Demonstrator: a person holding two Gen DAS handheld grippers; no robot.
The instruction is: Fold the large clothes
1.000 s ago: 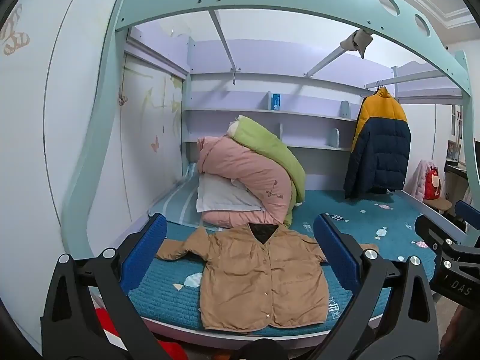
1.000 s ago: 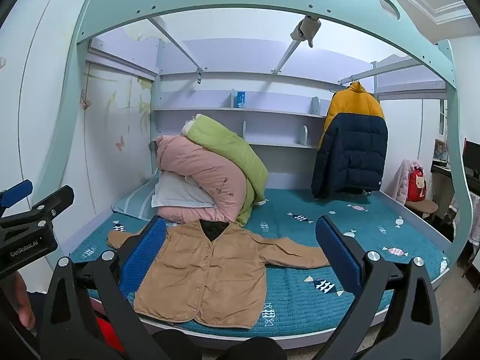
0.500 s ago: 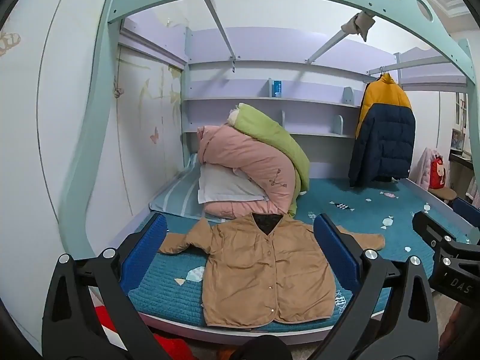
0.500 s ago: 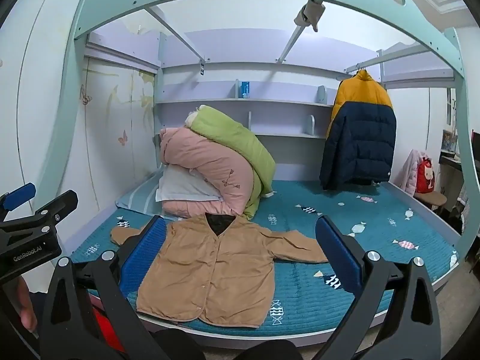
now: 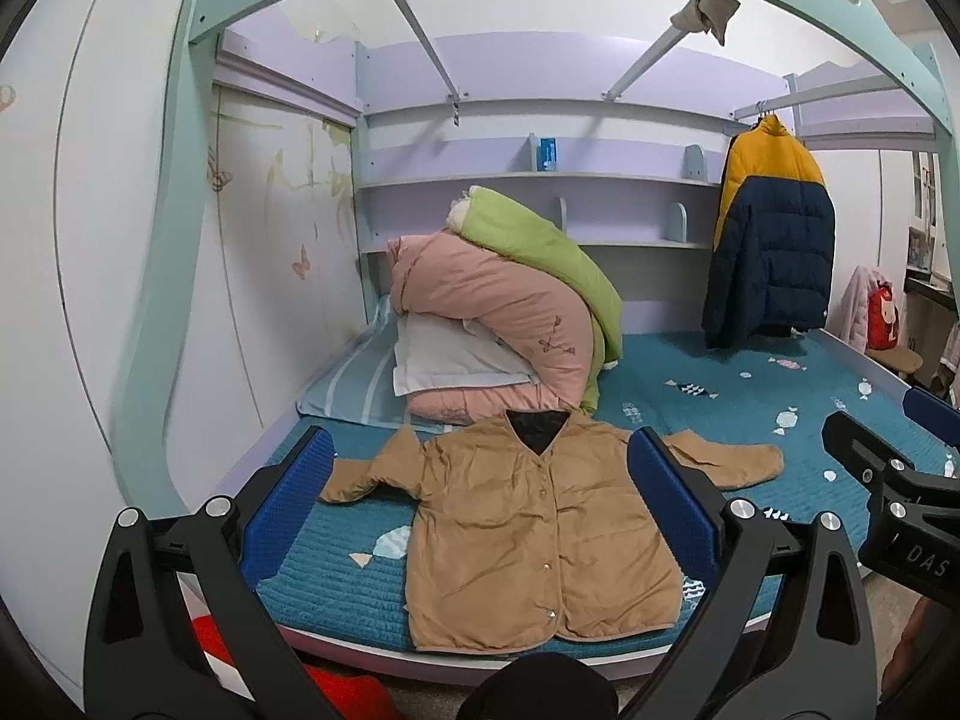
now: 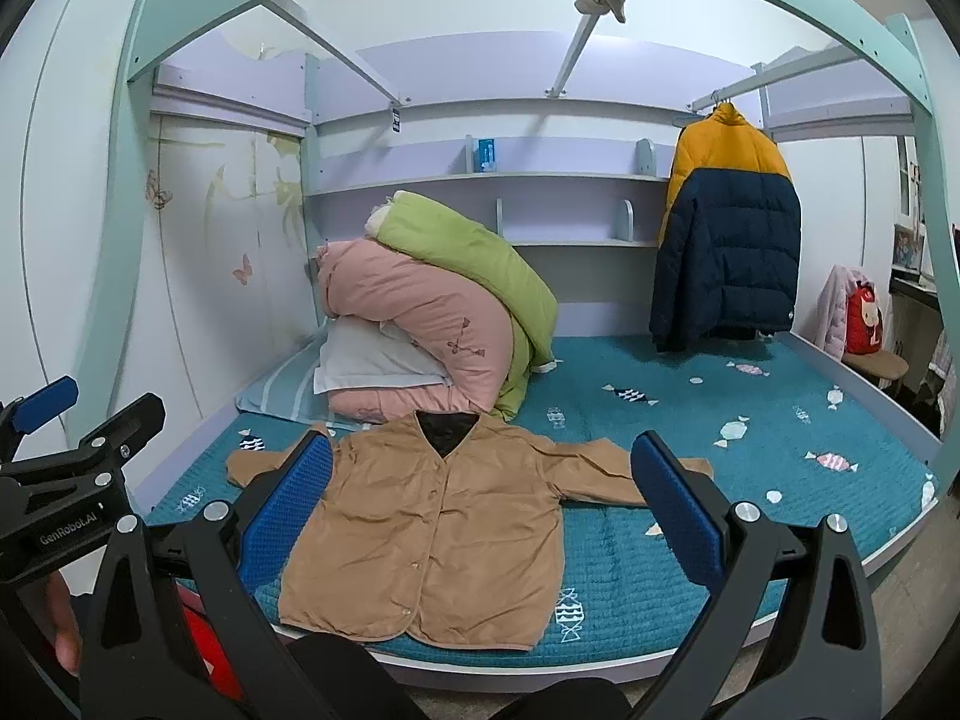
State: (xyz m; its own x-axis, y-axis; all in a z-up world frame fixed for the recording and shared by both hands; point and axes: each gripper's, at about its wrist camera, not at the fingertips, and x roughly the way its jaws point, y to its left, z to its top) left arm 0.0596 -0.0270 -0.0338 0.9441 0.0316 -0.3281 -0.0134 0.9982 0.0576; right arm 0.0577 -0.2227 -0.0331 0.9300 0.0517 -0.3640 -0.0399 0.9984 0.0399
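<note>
Left wrist view, tan jacket [image 5: 528,534] sleeve partly hidden behind spread left gripper [image 5: 480,504]

pink quilt [image 5: 492,324] under green quilt [image 5: 540,252] | hanging puffer jacket [image 5: 771,240] | teal bedspread [image 5: 750,414]

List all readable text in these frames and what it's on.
"DAS": white letters on the black body of the right claw, seen at the edge of the left wrist view; it may be cut off.
"GenRobot.AI": on the black body of the left claw, seen in the right wrist view.
Blue box on the shelf: print too small to read.
Hanging tag under the bed frame: too small to read.
</note>
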